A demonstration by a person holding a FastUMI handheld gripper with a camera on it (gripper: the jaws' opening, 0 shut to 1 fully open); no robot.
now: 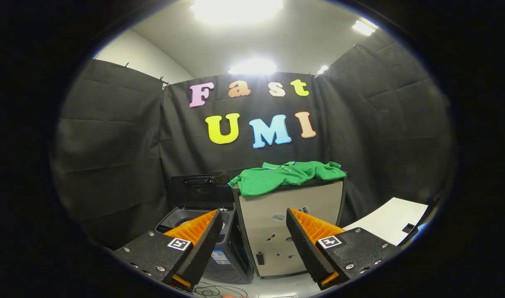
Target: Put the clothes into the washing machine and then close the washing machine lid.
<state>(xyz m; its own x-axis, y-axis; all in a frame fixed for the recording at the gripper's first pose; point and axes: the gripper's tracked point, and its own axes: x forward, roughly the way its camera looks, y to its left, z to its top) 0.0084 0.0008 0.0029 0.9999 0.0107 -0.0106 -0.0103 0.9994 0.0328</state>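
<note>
Gripper view shows the claw (254,225) wide open, holding nothing, its two fingers (204,244) apart in front of a pale cabinet (291,223). A green shirt (283,176) lies crumpled on top of that cabinet. Just beside the cabinet stands the grey washing machine (202,231), with its dark lid (200,188) standing up.

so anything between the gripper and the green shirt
In the gripper view, nothing blocks the way: the open gripper frames the beige cabinet, and the green shirt lies on top, beyond the fingers.
</note>
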